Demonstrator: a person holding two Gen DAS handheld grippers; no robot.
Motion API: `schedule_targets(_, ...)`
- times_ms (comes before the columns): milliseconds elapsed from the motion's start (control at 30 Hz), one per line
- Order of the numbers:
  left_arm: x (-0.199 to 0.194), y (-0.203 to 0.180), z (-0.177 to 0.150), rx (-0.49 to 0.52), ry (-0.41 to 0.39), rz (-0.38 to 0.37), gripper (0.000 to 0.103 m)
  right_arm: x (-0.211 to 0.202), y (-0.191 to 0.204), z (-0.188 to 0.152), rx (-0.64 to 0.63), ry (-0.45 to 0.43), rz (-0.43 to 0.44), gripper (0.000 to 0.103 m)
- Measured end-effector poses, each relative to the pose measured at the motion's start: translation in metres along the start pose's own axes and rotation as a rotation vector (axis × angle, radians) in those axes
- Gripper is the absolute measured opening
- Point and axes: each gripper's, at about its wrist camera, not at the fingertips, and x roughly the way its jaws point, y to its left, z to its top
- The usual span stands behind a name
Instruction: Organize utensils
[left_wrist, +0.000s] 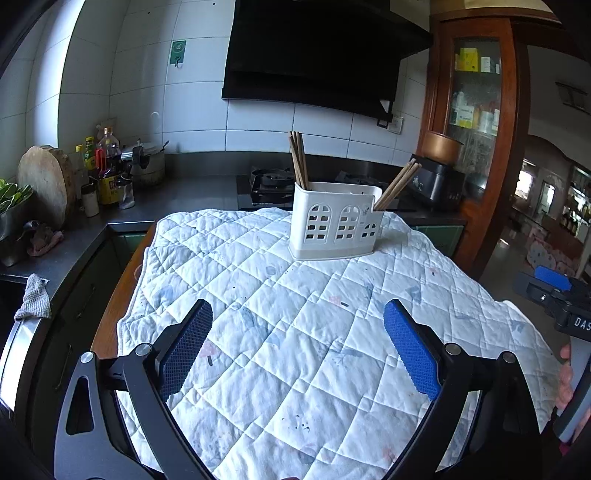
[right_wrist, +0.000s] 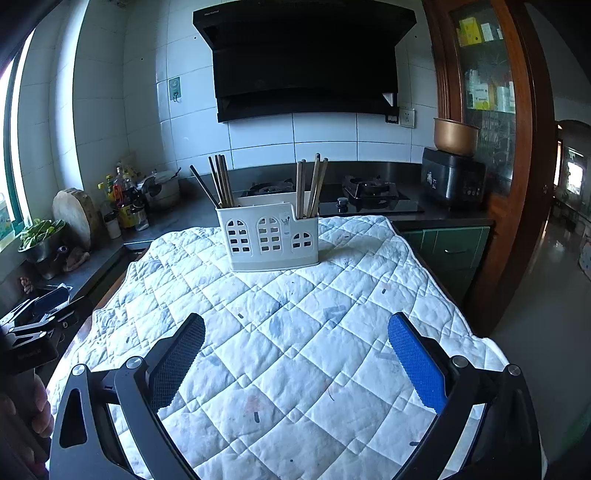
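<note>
Both the left gripper (left_wrist: 297, 345) and right gripper (right_wrist: 295, 360) are held spread and empty. The caddy (right_wrist: 269, 236) stands well ahead of the jaws, chopsticks (right_wrist: 310, 188) upright inside. The light caddy could be tipped if a stick were nudged sideways.

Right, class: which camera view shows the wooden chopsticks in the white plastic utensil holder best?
The right wrist view: both bunches of wooden chopsticks stand fully visible above the white plastic utensil holder, including a darker one at the left. The left wrist view shows the same chopsticks at an angle, bunched together and harder to count.
</note>
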Motion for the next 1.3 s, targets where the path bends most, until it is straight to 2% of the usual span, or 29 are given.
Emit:
schedule_targets(467, 0.008, -0.010, -0.010, 0.035, 0.037, -0.007, 0.093, 0.003, 0.008, -0.003, -0.035, 0.009, -0.011, 0.096)
schedule_targets(1300, 0.007, -0.016, -0.008, 0.042, 0.041, -0.016, 0.093, 0.006, 0.007, -0.003, -0.034, 0.015, -0.003, 0.096)
